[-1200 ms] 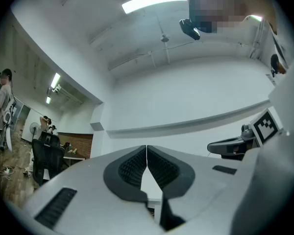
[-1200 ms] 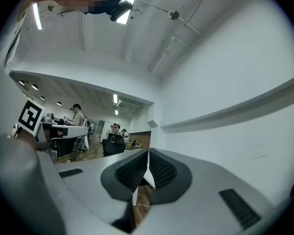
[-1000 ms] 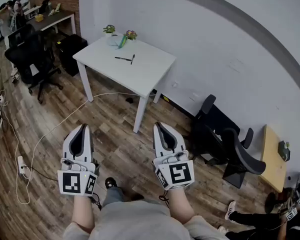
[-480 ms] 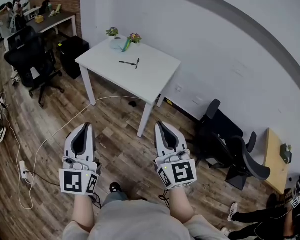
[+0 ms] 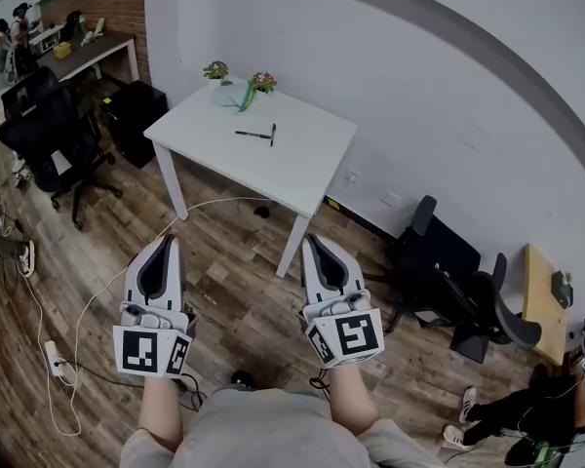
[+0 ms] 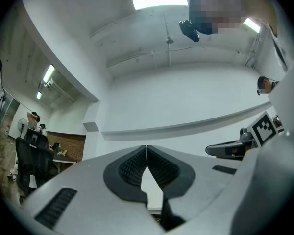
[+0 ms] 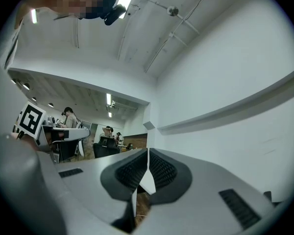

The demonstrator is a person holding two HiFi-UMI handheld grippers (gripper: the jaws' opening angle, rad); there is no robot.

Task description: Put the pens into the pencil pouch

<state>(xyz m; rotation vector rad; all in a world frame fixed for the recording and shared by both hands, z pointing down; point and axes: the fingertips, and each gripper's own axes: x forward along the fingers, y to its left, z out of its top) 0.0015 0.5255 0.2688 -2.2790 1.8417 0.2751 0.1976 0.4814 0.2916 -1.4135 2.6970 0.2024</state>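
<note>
Head view: the left gripper (image 5: 164, 246) and right gripper (image 5: 318, 244) are held over the wooden floor (image 5: 224, 261), well apart from the white tabletop (image 5: 302, 169). Each gripper's jaws are pressed together with nothing between them. Two dark pens (image 5: 254, 135) lie just beside each other near the middle of the tabletop. Small potted plants (image 5: 215, 70) stand at its far corner.

We note a white table (image 5: 307, 169) standing on the wood floor (image 5: 224, 261). It carries two black pens (image 5: 253, 135) near its centre. At its far corner we see a pale pouch (image 5: 227, 94) and two small potted plants (image 5: 215, 69).
</note>
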